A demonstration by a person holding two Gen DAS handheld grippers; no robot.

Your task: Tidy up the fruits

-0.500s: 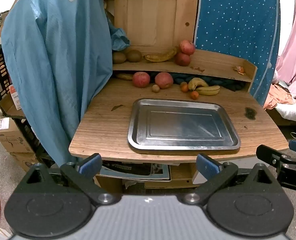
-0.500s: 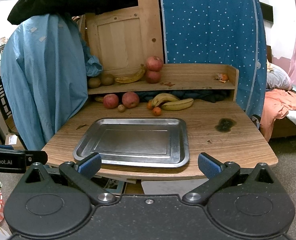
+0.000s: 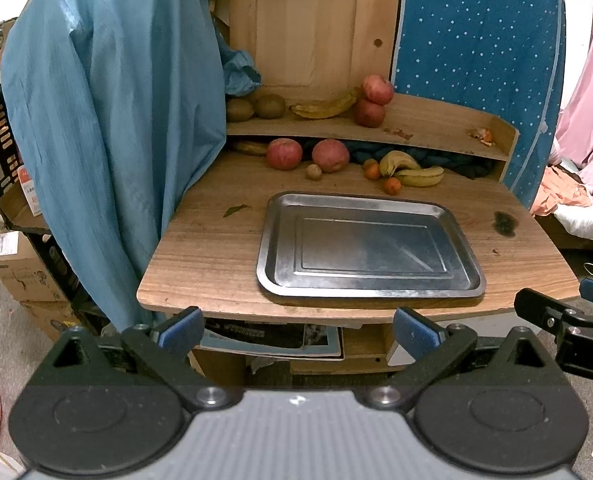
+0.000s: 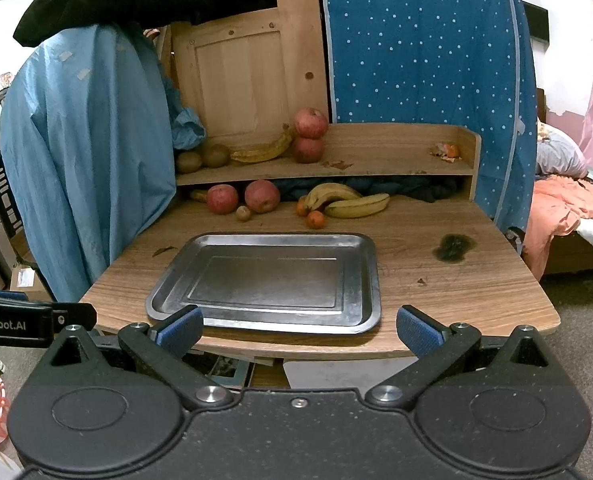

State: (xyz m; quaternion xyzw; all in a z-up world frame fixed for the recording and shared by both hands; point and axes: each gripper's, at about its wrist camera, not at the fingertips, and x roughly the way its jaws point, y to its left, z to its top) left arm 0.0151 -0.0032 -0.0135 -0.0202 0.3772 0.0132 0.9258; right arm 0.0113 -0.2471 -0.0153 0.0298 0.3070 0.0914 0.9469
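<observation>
From the left wrist, our left gripper (image 3: 296, 330) is spread wide and holds nothing, short of the desk's (image 3: 216, 248) front edge. The metal tray (image 3: 370, 288) lies bare near that edge. Along the back edge sit two red apples (image 3: 284, 153), bananas (image 3: 412, 168) and small oranges (image 3: 392, 186); a blue cloth (image 3: 108, 120) hides the left corner.

From the right wrist, our right gripper (image 4: 299, 330) is equally wide and grips nothing. The upper shelf (image 4: 376, 168) carries stacked apples (image 4: 310, 136), a banana (image 4: 262, 151) and kiwis (image 4: 202, 158), partly shadowed.
</observation>
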